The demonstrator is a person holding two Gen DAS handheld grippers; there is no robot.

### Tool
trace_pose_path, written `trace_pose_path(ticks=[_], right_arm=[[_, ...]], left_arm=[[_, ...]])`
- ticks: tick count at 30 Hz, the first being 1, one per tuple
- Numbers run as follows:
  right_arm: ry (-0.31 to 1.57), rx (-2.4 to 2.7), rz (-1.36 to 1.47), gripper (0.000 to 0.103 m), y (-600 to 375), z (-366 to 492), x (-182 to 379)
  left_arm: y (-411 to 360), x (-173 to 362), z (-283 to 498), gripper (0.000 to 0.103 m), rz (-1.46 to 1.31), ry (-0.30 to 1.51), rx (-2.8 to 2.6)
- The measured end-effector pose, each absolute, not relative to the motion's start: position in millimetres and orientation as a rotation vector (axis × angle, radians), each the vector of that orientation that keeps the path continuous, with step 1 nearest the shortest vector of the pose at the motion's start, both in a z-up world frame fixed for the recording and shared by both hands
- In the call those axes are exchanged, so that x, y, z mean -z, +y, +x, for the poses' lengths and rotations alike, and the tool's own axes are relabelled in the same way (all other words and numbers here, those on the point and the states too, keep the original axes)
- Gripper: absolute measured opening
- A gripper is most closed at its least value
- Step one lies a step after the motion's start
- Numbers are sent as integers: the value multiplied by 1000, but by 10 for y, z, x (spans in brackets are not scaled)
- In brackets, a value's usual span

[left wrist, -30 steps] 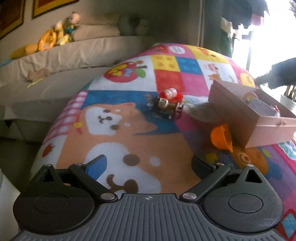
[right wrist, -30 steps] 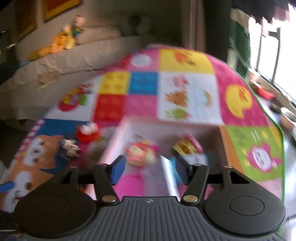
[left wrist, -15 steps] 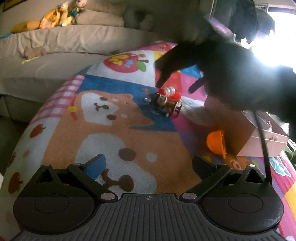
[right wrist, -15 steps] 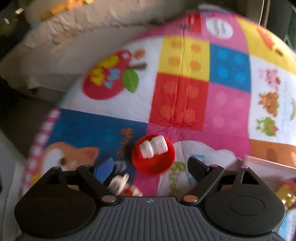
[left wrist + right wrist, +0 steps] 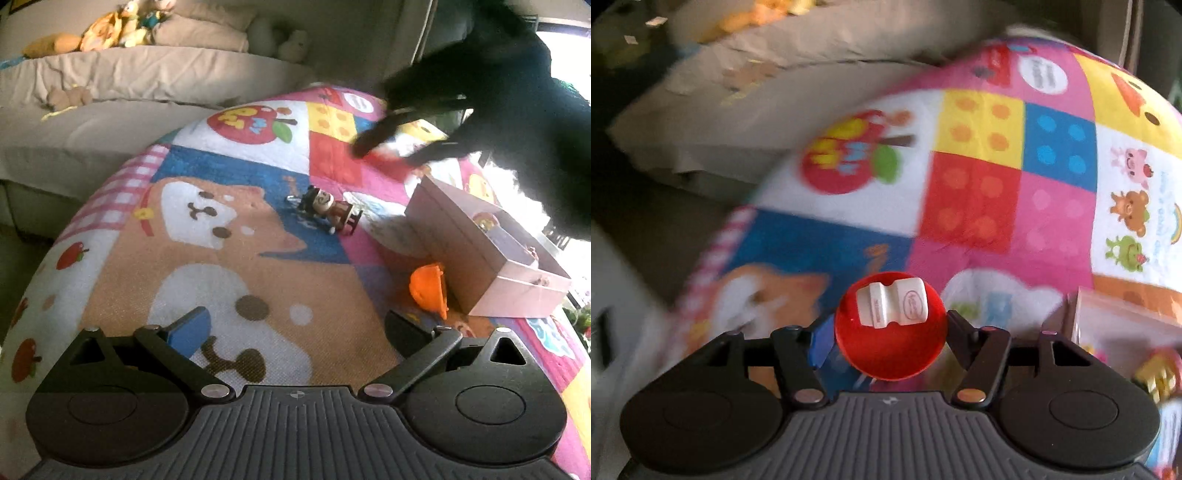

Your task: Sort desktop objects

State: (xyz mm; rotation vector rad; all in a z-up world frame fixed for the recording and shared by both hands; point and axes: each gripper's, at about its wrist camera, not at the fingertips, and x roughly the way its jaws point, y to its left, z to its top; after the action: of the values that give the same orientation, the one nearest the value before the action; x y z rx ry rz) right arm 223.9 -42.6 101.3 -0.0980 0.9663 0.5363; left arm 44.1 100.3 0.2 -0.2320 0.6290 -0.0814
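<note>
While the mat bulges soft and uneven, anything dropped on it may roll. Pink box, near right, already holds toys; carrying too low could clip its wall. Right gripper has just been closing, and its jaws now sit against both sides of the red bowl, lifted or not I cannot tell. Risk: curved smooth rim squirts out of the pads. White piece lies loose inside the bowl; a tilt spills it. Left gripper wide, empty, hovering. Figure and orange cup lie unsorted; a careless sweep could knock them.
</note>
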Motion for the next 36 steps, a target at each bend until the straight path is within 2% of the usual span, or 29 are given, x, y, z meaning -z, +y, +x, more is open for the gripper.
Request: trace_pose_path(ticks=[5, 10, 14, 18, 28, 32, 34, 36], right_arm=[[982, -618, -130, 63, -895, 1376, -1145], [1060, -571, -121, 64, -1345, 846, -787], [996, -474, -126, 66, -1622, 665, -557], [887, -411, -49, 78, -1947, 513, -516], [751, -266, 6, 80, -2380, 263, -269], [676, -300, -98, 80, -2301, 95, -337], [659, -332, -132, 80, -2257, 38, -360], [662, -362, -134, 80, -2217, 28, -362]], left_arm=[[983, -5, 452, 103, -220, 640, 74], [972, -1, 446, 103, -205, 646, 68], [944, -25, 411, 103, -182, 632, 34], [792, -81, 416, 103, -94, 632, 45], [-161, -242, 646, 102, 174, 571, 232], [-376, -115, 887, 80, 212, 632, 228], [-388, -41, 977, 77, 206, 660, 212], [-345, 7, 1009, 63, 196, 673, 199]])
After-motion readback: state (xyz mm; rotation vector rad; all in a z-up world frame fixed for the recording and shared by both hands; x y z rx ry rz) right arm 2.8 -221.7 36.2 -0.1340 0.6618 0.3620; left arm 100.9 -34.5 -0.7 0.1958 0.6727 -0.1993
